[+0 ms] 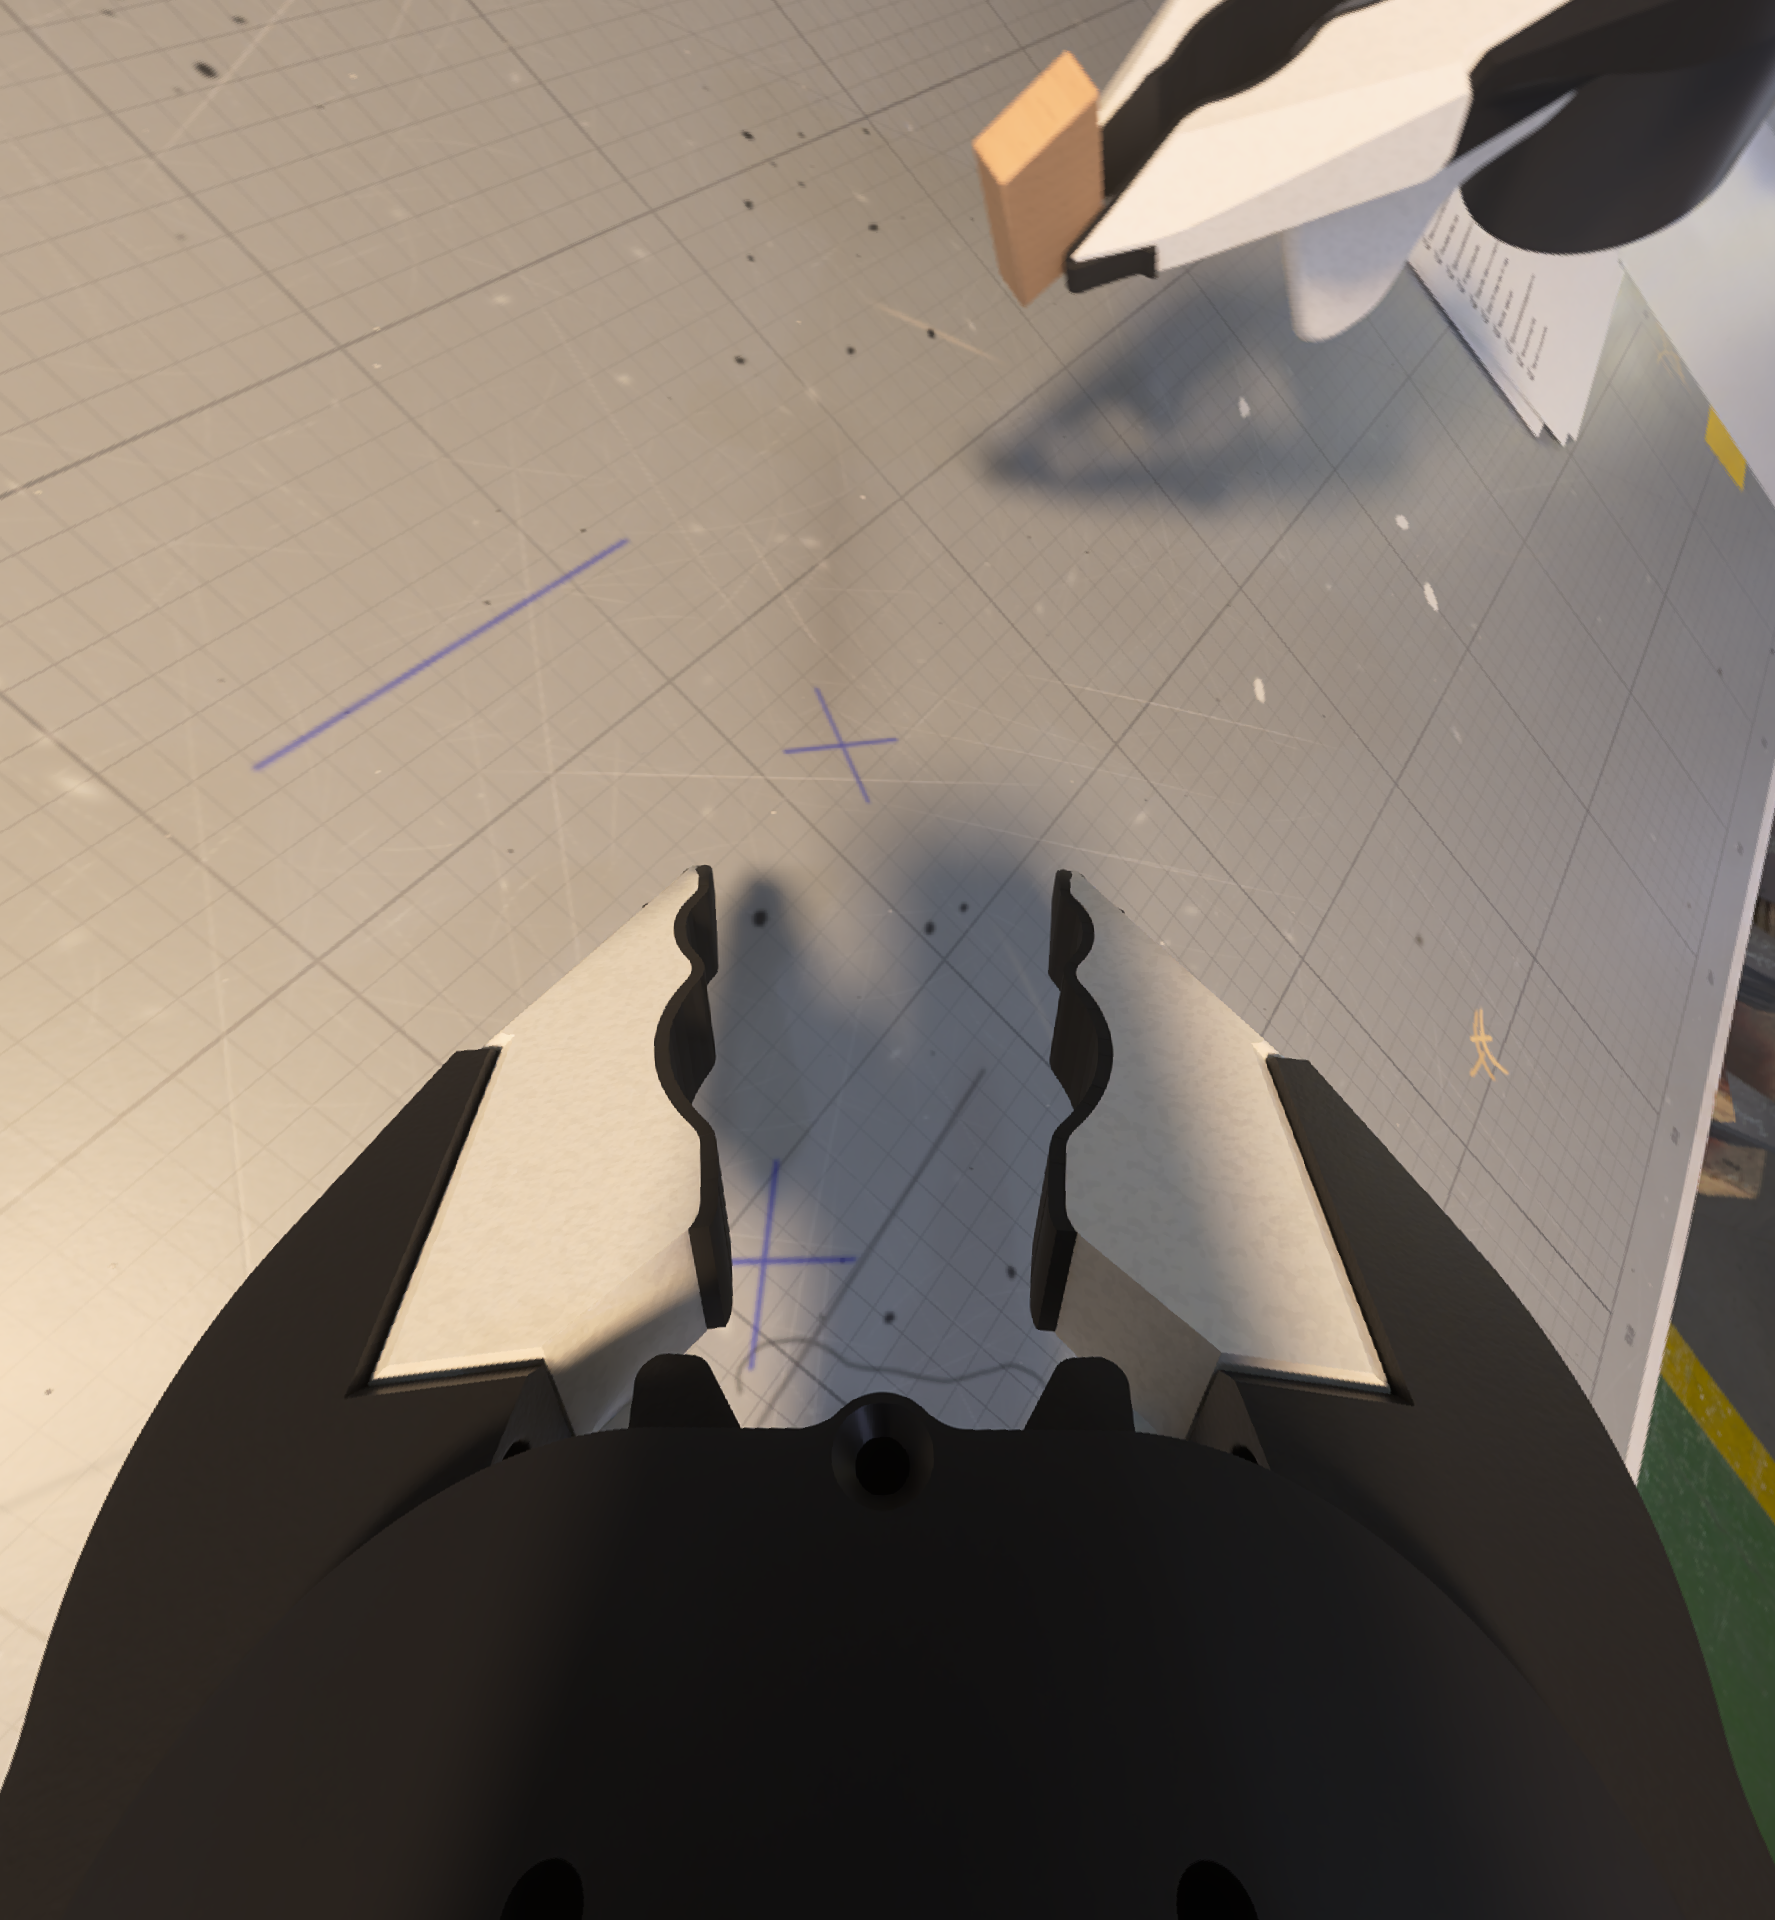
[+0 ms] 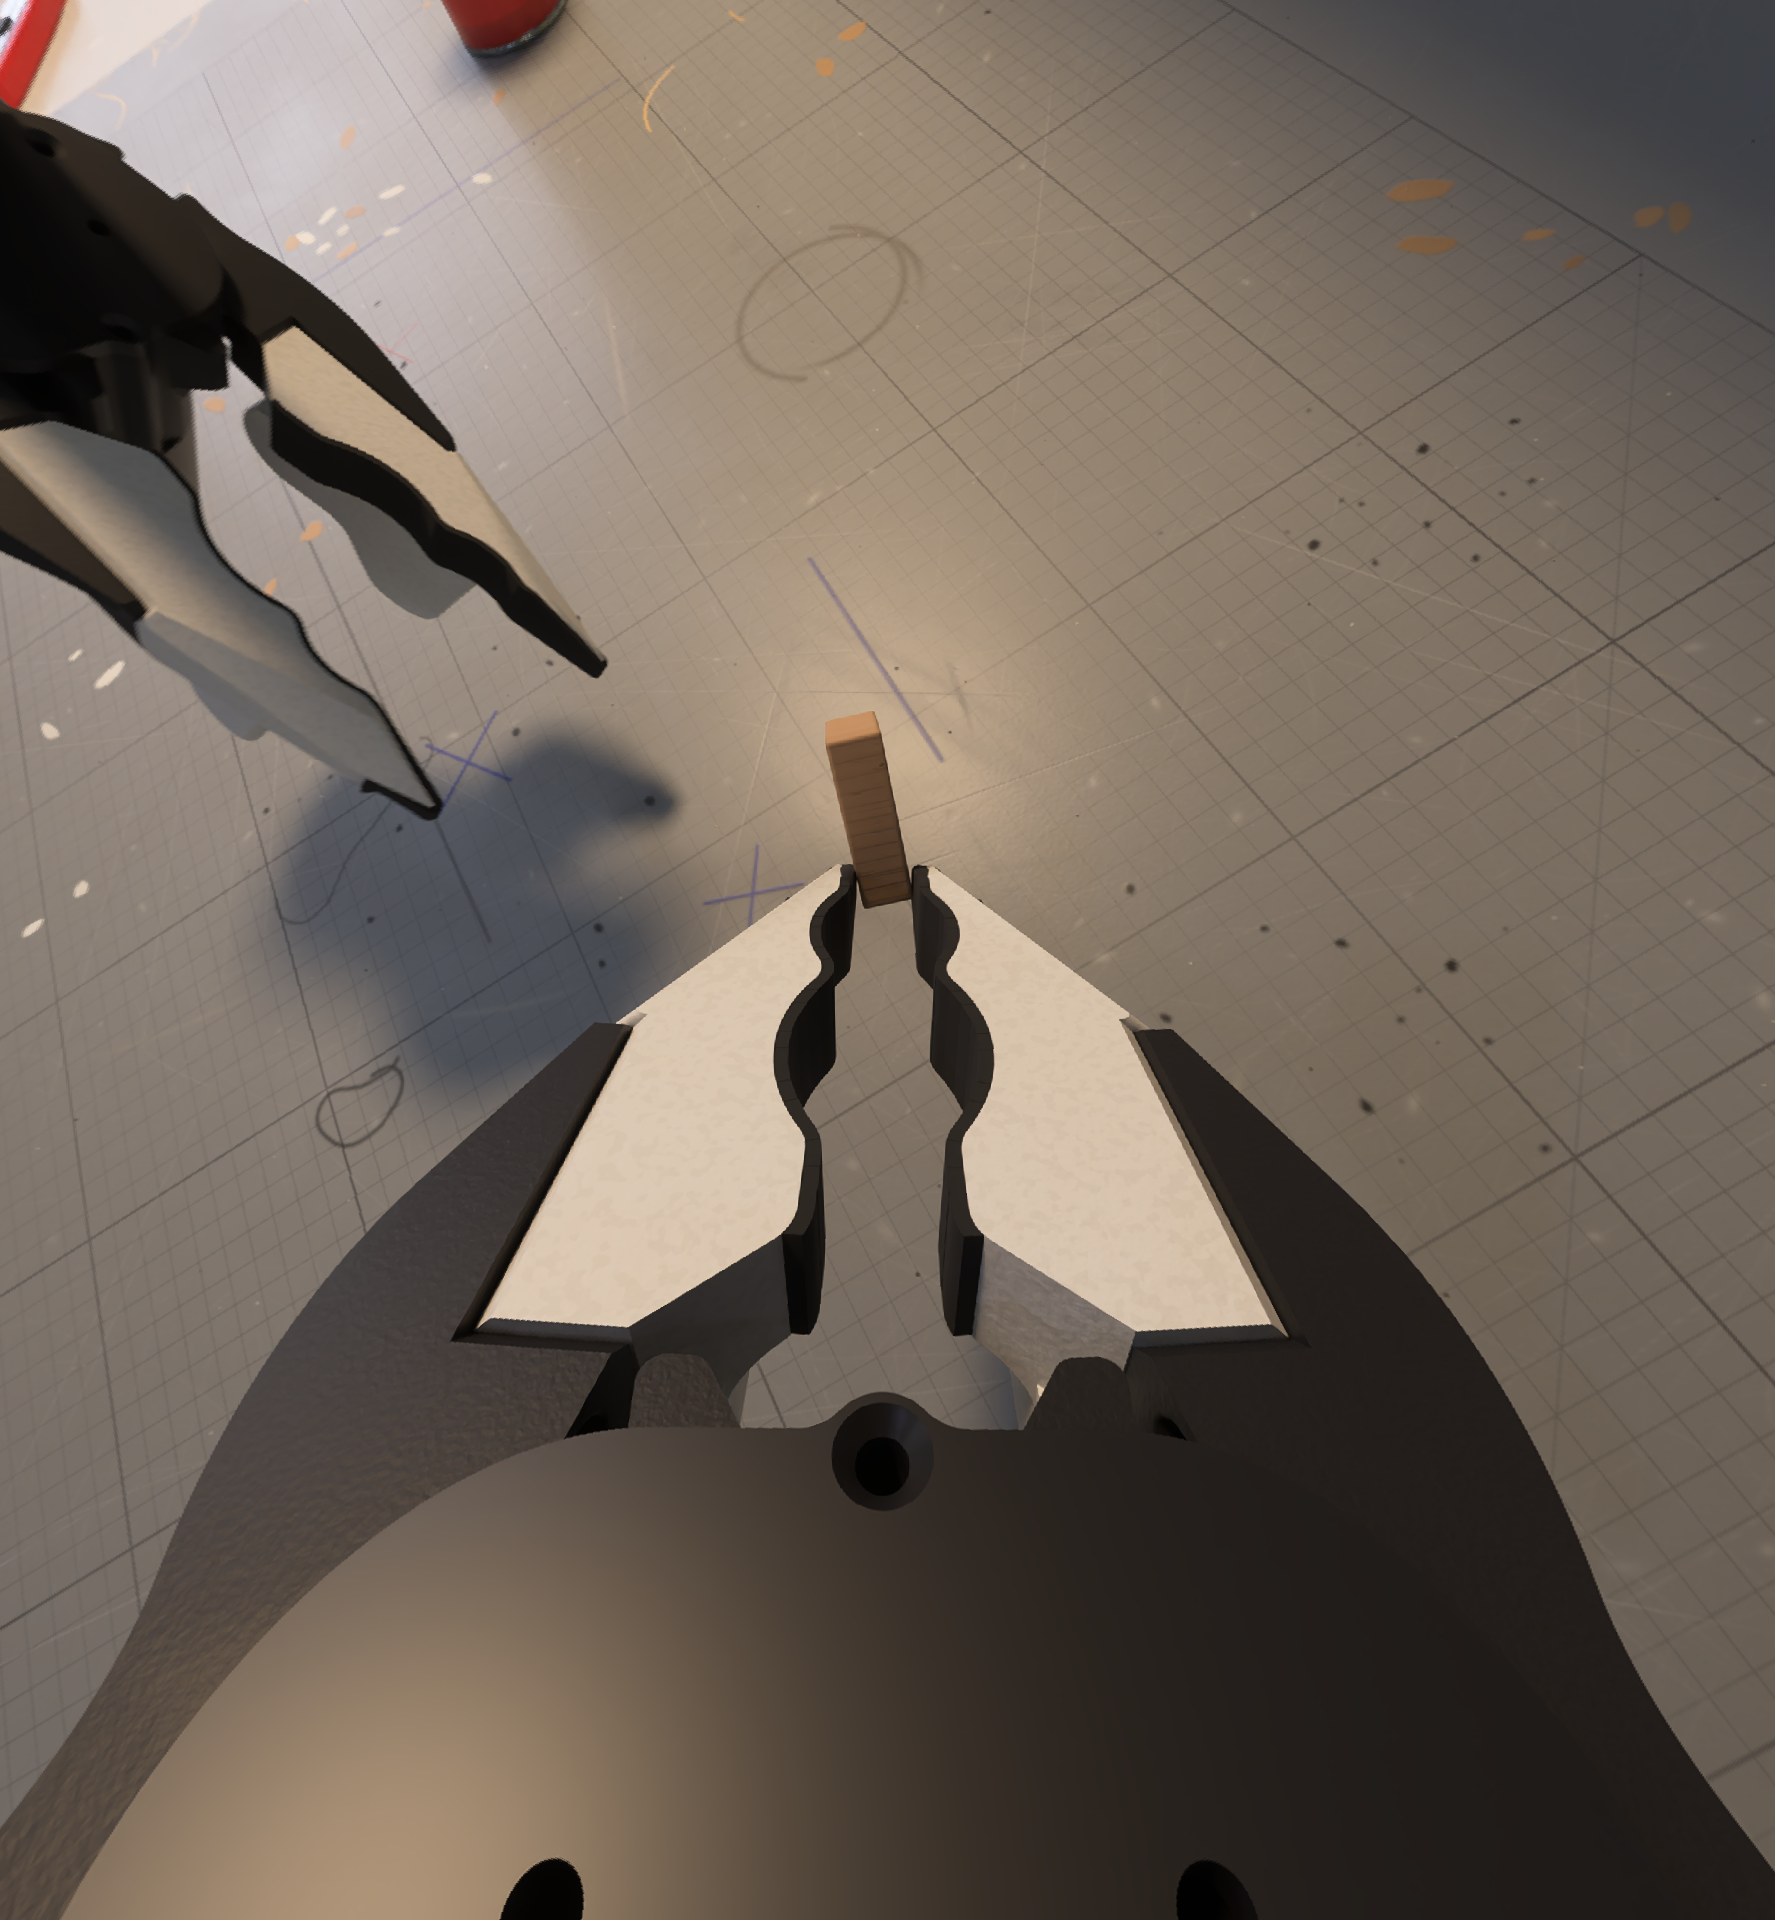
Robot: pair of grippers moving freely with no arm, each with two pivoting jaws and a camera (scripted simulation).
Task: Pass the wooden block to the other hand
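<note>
Two tools, right tool (image 2: 881, 883) pinching wooden block (image 2: 870, 805)

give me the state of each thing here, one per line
wooden block: held off the mat, pinched at one end, the rest sticking out past the tips
right tool: shut on the wooden block
left tool: open, holding nothing, apart from the block
cutting mat: flat, scuffed, pen-marked

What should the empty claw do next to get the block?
Probably the left gripper should move up toward the wooden block. Its jaws are open and empty, away from the block, while the right gripper pinches one end, leaving the other end free.
</note>
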